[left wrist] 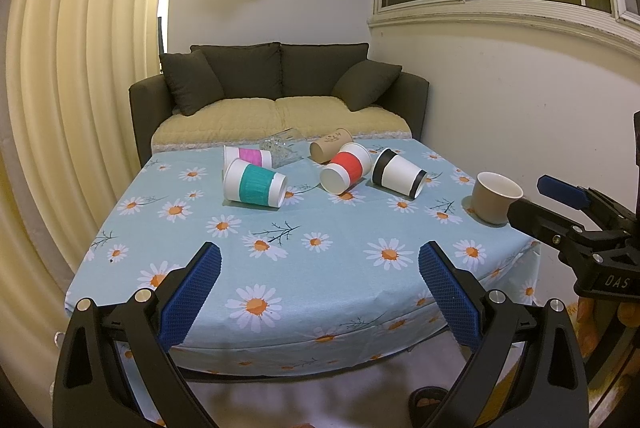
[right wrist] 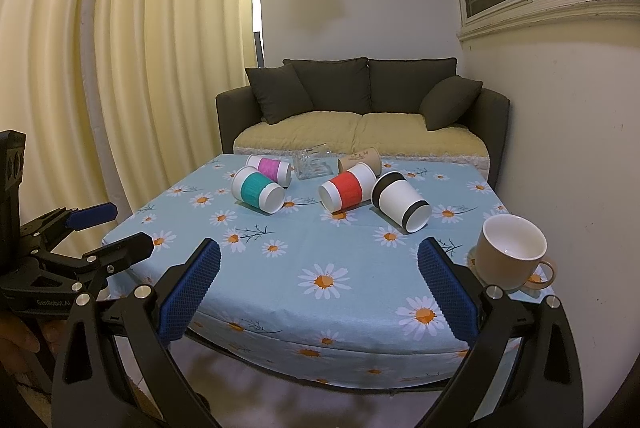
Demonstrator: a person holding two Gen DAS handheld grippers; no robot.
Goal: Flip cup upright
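Several cups lie on their sides at the far part of the table: a teal-banded cup (left wrist: 255, 183) (right wrist: 258, 189), a pink-banded cup (left wrist: 248, 157) (right wrist: 269, 167), a red-banded cup (left wrist: 346, 167) (right wrist: 347, 187), a black-banded white cup (left wrist: 400, 178) (right wrist: 401, 201), a brown paper cup (left wrist: 330, 145) (right wrist: 359, 159) and a clear glass (left wrist: 282, 147) (right wrist: 313, 164). A beige mug (left wrist: 495, 197) (right wrist: 512, 253) stands upright at the right edge. My left gripper (left wrist: 320, 270) is open and empty over the near edge. My right gripper (right wrist: 319, 268) is open and empty; it also shows in the left wrist view (left wrist: 540, 202) beside the mug.
The table wears a light blue daisy tablecloth (left wrist: 320, 268) (right wrist: 320, 268). A dark sofa (left wrist: 280, 96) (right wrist: 360, 104) stands right behind it. Curtains (left wrist: 80, 88) hang at the left, a wall and window at the right. The left gripper shows in the right wrist view (right wrist: 108, 228).
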